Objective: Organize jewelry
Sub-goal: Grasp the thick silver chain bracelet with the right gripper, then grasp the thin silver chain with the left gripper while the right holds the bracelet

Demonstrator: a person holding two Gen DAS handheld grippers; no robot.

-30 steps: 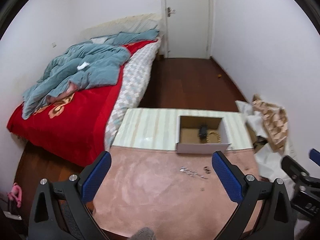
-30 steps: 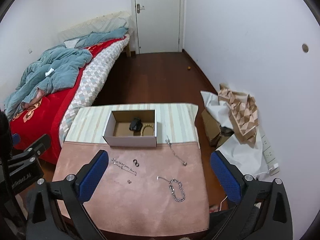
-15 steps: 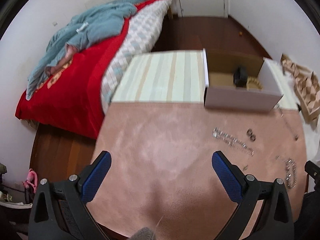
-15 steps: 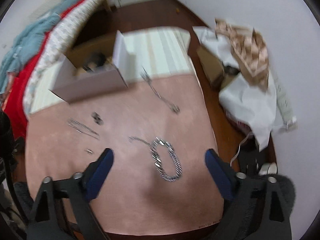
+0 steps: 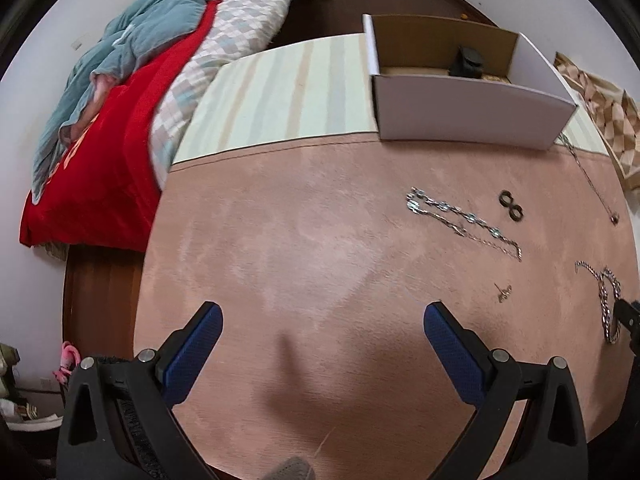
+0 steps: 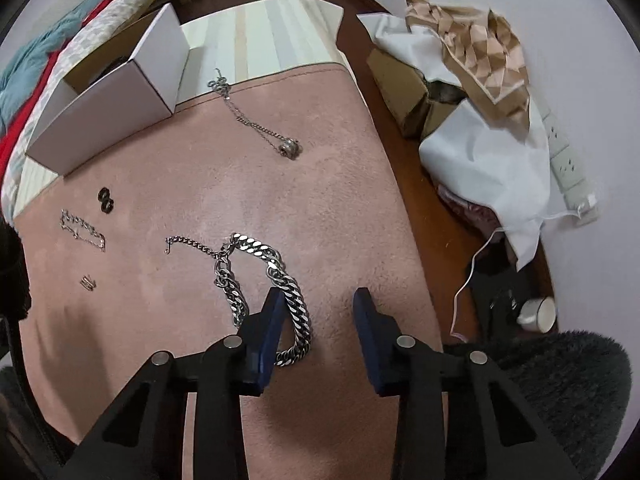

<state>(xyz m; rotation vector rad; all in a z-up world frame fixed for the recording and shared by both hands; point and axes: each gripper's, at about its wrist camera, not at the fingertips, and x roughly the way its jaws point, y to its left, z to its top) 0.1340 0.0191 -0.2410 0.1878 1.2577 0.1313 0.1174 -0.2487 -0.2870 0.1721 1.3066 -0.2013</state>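
Right gripper (image 6: 318, 300), jaws parted, straddles one side of the heavy silver curb-link chain (image 6: 280, 280) on the pink cloth, nearer us than the white cardboard box (image 6: 116, 108), likely lining up a pinch. Left gripper (image 5: 320, 320) hangs wide open, empty.

Bare pink cloth (image 5: 280, 240) left; box (image 5: 468, 116) probably blocks beyond.

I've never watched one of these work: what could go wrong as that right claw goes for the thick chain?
The right gripper is open with one finger over the heavy chain bracelet, so it may pinch just one strand and leave the rest dangling. The thin tail might snag on the pink cloth. The white box is some way off, so a loose hold could drop it.
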